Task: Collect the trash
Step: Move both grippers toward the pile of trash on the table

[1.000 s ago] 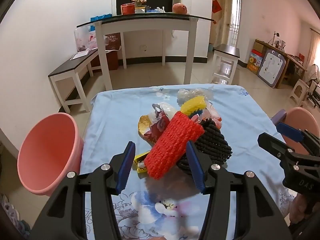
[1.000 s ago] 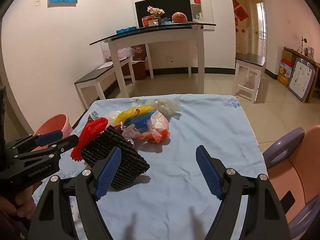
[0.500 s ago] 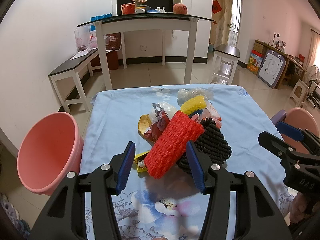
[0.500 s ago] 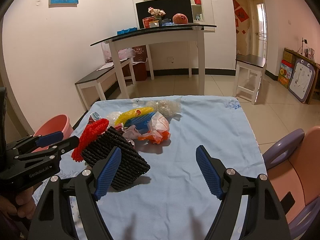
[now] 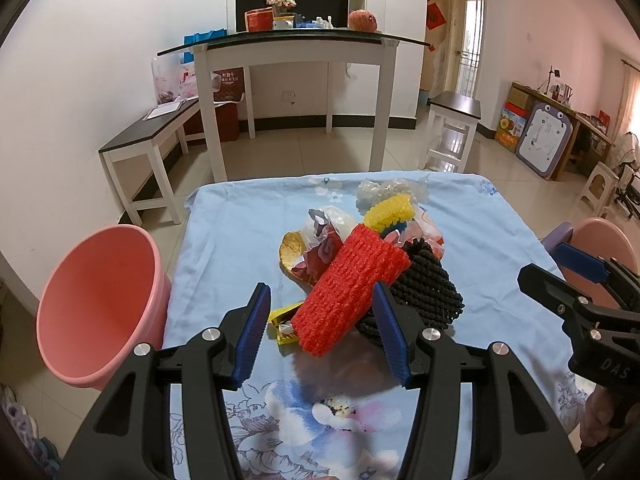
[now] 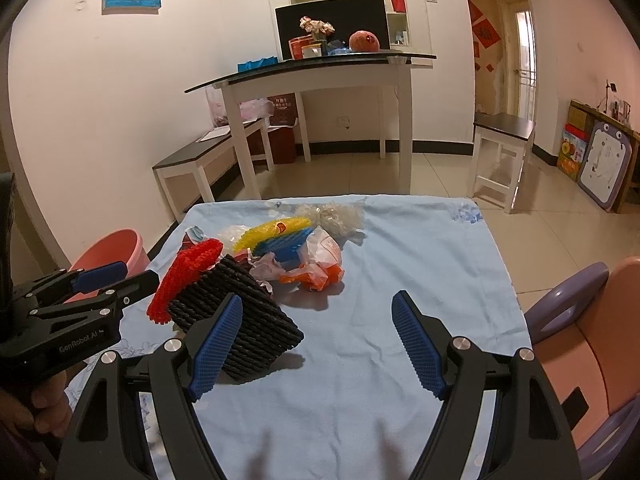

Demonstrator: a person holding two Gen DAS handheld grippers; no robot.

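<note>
Left hand-held gripper (image 5: 320,332): I see it wide open, holding nothing, low middle, at the red foam net (image 5: 350,294).
Right hand-held gripper (image 6: 316,344): wide open, holding nothing.
Trash: piled mid-frame on my worktop (image 5: 224,240).

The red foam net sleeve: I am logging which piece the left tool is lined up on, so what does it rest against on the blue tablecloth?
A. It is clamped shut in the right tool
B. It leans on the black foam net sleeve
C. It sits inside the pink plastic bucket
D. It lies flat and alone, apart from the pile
B: the red foam net sleeve leans on the black foam net sleeve, between the open left tool's fingers.
</note>
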